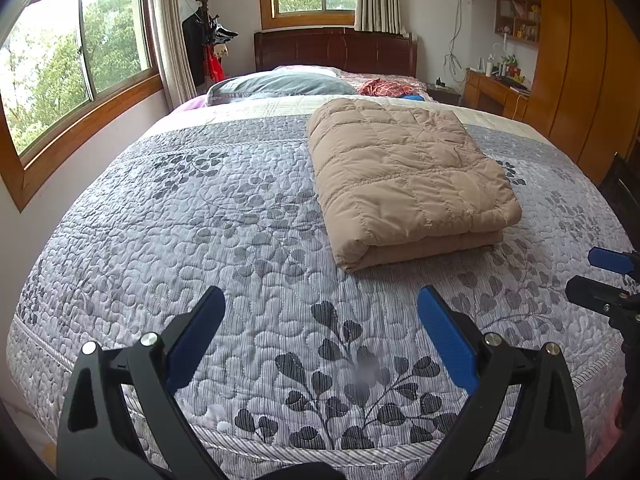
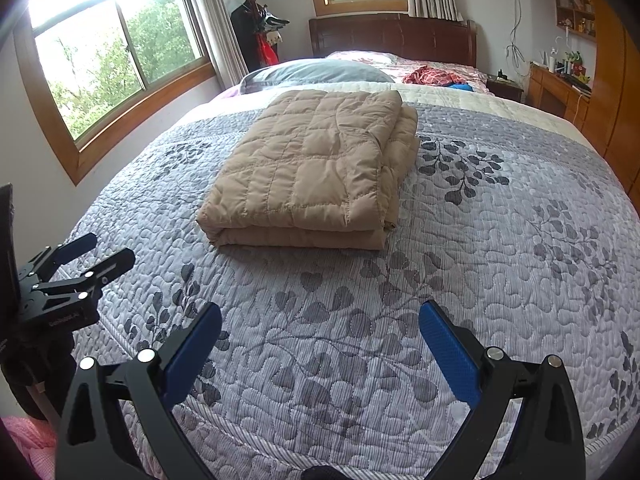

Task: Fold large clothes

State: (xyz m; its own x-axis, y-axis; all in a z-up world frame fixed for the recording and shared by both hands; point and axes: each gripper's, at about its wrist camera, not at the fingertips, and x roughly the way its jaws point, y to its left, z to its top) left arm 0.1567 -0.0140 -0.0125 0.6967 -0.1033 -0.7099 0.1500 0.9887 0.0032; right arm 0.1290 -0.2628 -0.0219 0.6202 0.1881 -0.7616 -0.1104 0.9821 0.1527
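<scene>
- The left gripper (image 1: 320, 300) is held low over the near edge of the bed, pointing along the mattress toward the headboard; its blue pads (image 1: 448, 336) stand wide apart with nothing between them.
- The right gripper (image 2: 320, 312) hangs at about the same height and faces the same way, likewise spread wide and empty.
- Each shows at the rim of the other's view: the right one at the far right of the left view (image 1: 600, 276), the left one at the far left of the right view (image 2: 96, 256), so the two sit side by side, apart.
- Neither touches the quilt (image 1: 240, 240), the grey leaf-patterned cover under them.
- The coat (image 2: 312, 168), tan and padded, lies folded into a thick rectangle on the quilt, mid-bed, well ahead of both grippers. From the left view it lies right of centre (image 1: 408, 176); from the right view, left of centre.
- Beyond it lie a grey pillow (image 2: 320, 70) and a red garment (image 2: 432, 76), before the dark headboard (image 2: 392, 36).
- Windows (image 1: 76, 64) are on the left wall.
</scene>
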